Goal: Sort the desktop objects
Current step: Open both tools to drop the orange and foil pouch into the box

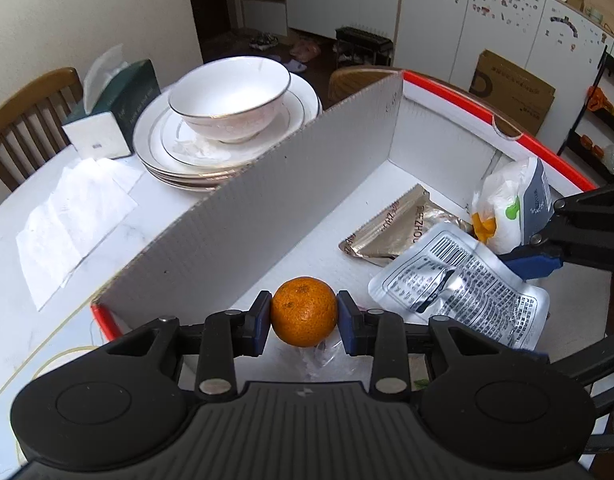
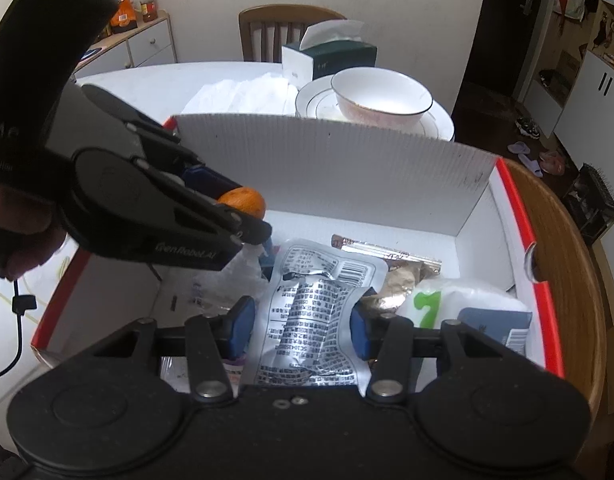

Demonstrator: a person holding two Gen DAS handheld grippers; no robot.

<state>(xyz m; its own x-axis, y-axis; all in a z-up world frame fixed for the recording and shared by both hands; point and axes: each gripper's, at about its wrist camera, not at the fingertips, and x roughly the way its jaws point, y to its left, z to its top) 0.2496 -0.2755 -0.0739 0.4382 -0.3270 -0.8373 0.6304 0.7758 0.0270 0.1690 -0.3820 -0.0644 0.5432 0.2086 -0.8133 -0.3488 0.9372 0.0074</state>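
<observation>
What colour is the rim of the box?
Red-orange, on the white corrugated box; clearest in the left wrist view.

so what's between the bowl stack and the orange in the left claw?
The box's raised white corrugated wall stands between the bowl and plates and the orange. Left wrist view shows it; right wrist view confirms it.

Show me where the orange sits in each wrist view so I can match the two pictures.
Left wrist: the orange is low centre, clamped between the left gripper jaws, above the box floor.
Right wrist: the orange is left of centre, peeking past the tip of the left gripper, mostly hidden by it.
Shared landmark: the white bowl on stacked plates beyond the box's corrugated wall.
</observation>
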